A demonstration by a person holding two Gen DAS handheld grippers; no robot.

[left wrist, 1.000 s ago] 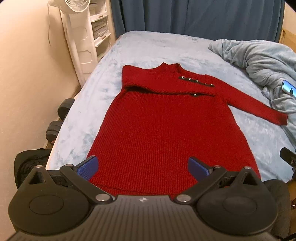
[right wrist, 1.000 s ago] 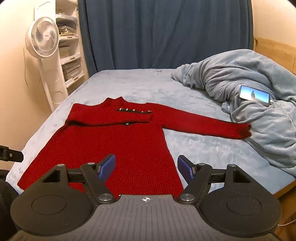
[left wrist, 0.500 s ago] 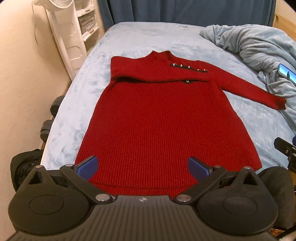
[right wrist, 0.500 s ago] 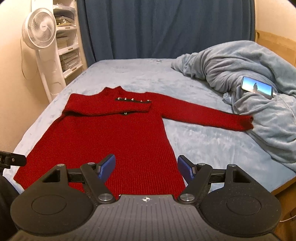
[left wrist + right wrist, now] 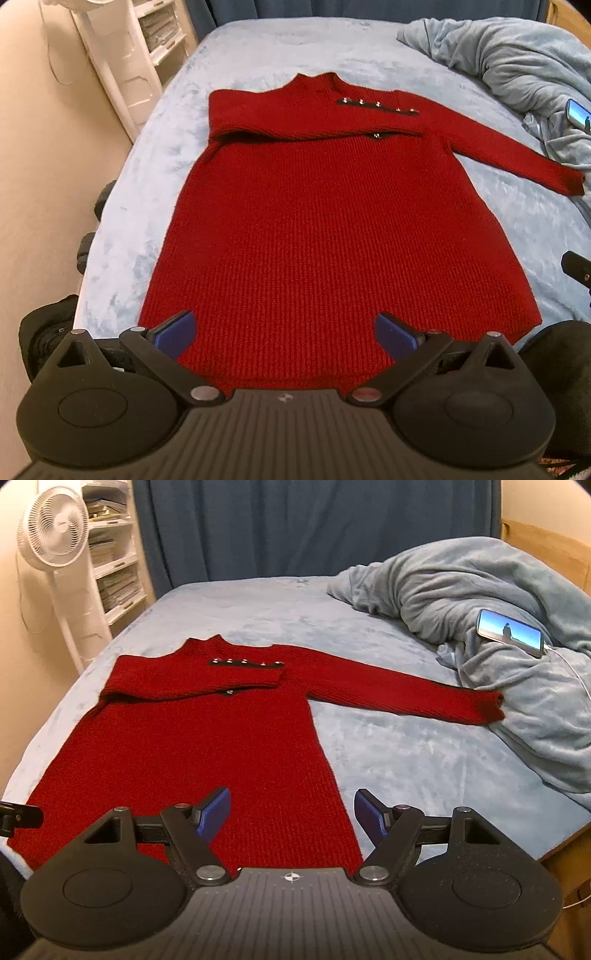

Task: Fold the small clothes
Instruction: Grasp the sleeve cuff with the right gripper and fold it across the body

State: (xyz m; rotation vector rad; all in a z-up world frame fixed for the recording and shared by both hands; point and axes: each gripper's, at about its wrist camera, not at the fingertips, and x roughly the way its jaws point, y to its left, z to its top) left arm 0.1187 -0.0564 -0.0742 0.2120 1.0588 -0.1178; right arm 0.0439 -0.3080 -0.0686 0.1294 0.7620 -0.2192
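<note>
Ahead of both grippers, one red knit dress [image 5: 332, 229] is spread flat on the bed [image 5: 258, 55], hem nearest, collar farthest. One sleeve [image 5: 306, 122] is already folded across the chest; the other sleeve [image 5: 399, 694] is stretched out to the right, and its cuff is seen touching the heaped blanket [image 5: 480, 590]. A row of five small metal buttons [image 5: 376, 104] is counted along the shoulder, with one more just below the folded sleeve.

The left gripper [image 5: 284, 334] is held released, jaws spread wide, just over the hem with nothing between the pads. The right gripper [image 5: 291, 814] is likewise released and empty, hovering over the dress's right edge near the hem.

The remaining sleeve is judged to be the step in hand. Several slips are possible: the plush bed cover could be pinched along with the knit if a gripper is pressed too deep; the loose knit could be stretched or dragged, so that the folded sleeve is pulled askew; the cuff could snag the blanket when it is lifted, and the one phone [image 5: 511, 633] lying on that blanket, with its cable, could be disturbed.

Farther off to the left, one white fan [image 5: 53, 526] and one shelf unit [image 5: 114, 554] are seen, with a dark curtain [image 5: 314, 524] behind the bed.
</note>
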